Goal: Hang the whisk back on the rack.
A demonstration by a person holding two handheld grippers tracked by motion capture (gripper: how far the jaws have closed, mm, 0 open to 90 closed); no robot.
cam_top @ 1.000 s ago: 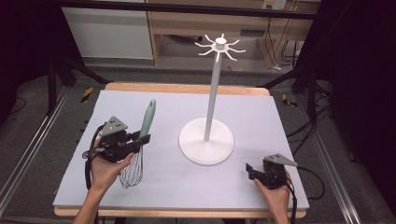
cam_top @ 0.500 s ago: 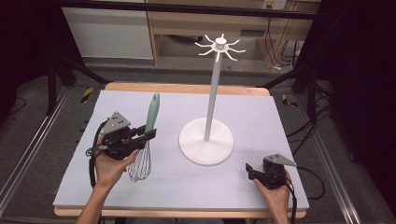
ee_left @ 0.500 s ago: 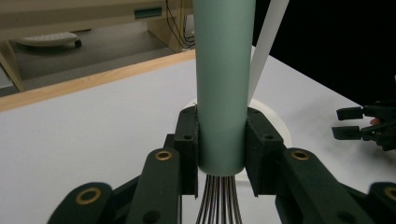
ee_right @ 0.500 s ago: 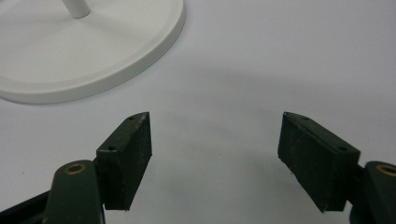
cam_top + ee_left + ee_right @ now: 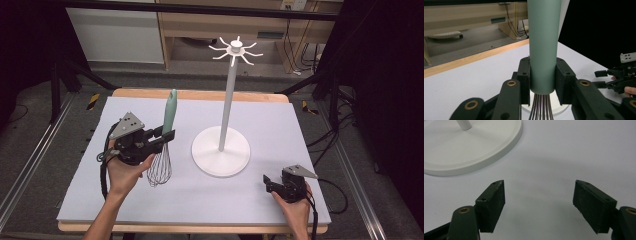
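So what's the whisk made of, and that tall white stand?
The whisk has a matte sea-green handle, probably plastic or silicone: smooth, no shine. Its thin looped wires glint like metal. The white stand looks like painted metal or plastic, with an even, slightly glossy coat; which one is hard to tell.

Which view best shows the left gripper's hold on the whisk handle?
The left gripper view: both pads press the green handle of the whisk just above its wires. The high view shows the left gripper holding the whisk upright, the contact tiny. The right gripper view faces the table.
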